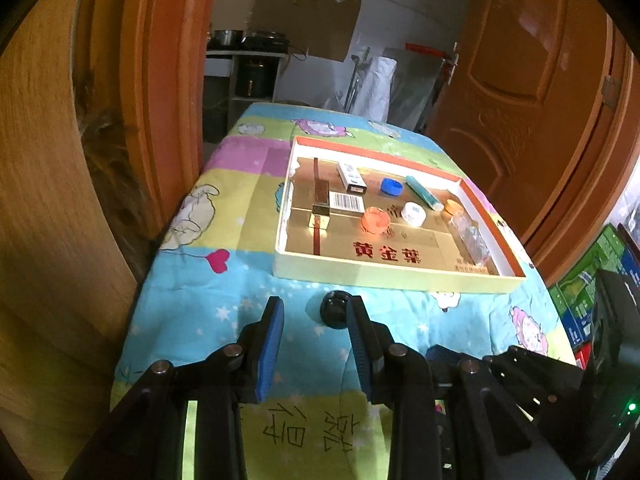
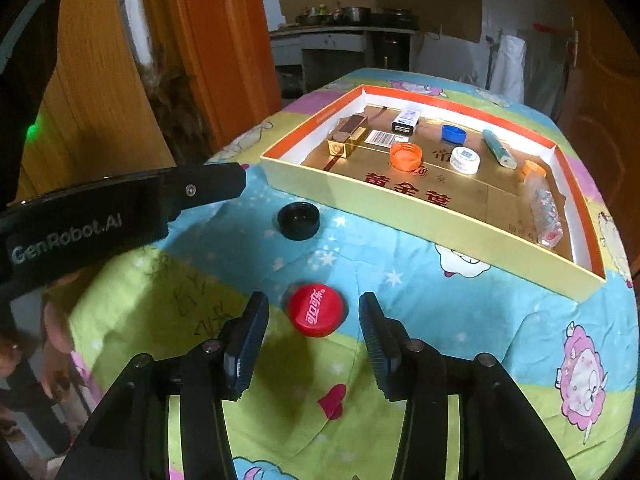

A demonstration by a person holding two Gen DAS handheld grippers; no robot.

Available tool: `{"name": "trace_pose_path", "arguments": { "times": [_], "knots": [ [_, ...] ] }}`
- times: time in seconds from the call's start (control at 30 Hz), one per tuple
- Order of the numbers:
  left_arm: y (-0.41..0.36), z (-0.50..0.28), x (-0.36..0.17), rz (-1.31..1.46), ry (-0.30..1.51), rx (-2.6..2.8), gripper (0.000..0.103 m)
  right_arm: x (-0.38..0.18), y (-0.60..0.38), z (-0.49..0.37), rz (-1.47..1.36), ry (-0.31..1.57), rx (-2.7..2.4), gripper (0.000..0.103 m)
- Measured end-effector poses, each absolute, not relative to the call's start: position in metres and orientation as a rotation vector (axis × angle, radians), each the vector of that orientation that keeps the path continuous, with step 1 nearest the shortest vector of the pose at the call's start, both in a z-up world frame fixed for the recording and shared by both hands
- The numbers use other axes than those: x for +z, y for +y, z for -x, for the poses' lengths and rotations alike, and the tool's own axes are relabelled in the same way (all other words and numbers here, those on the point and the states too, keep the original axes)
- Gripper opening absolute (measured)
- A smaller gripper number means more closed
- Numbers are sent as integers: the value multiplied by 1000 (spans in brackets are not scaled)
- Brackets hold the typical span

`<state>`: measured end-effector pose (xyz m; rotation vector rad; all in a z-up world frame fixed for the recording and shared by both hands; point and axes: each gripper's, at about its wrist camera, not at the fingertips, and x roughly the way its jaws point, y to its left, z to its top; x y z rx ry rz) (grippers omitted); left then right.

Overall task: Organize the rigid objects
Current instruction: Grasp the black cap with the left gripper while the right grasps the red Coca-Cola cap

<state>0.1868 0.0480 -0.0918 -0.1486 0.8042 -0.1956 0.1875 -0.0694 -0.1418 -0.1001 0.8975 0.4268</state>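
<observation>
A red bottle cap (image 2: 316,311) lies on the cartoon-print cloth between the fingers of my right gripper (image 2: 314,305). The gripper is open, with a gap on each side of the cap. A black cap (image 1: 333,309) lies just past the tips of my left gripper (image 1: 316,310), half hidden by its right finger (image 1: 360,320). That gripper is open and holds nothing. The black cap (image 2: 298,221) sits near the front wall of a shallow cardboard tray (image 2: 400,216). The tray (image 1: 380,276) holds orange, blue and white caps, small boxes, a teal tube and a clear bottle.
Orange wooden doors (image 1: 532,92) flank the small table, and its cloth drops off at every edge. Green cartons (image 1: 580,300) stand low on the right. The left gripper's black body (image 2: 120,204) reaches across the right wrist view. A person (image 2: 52,340) is beside the table at lower left.
</observation>
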Motion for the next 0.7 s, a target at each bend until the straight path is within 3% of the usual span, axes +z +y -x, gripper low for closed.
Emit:
{"name": "trace_pose_path", "arguments": {
  "times": [0.2, 0.27, 0.7],
  "knots": [
    [40, -189, -101, 124, 829, -228, 33, -151, -67, -190, 113, 925, 428, 47],
    [37, -192, -104, 117, 838, -234, 33, -152, -67, -190, 128, 926, 417, 31],
    [17, -215, -130, 100, 917, -282, 33, -144, -99, -181, 73, 910, 385, 31]
  ]
}}
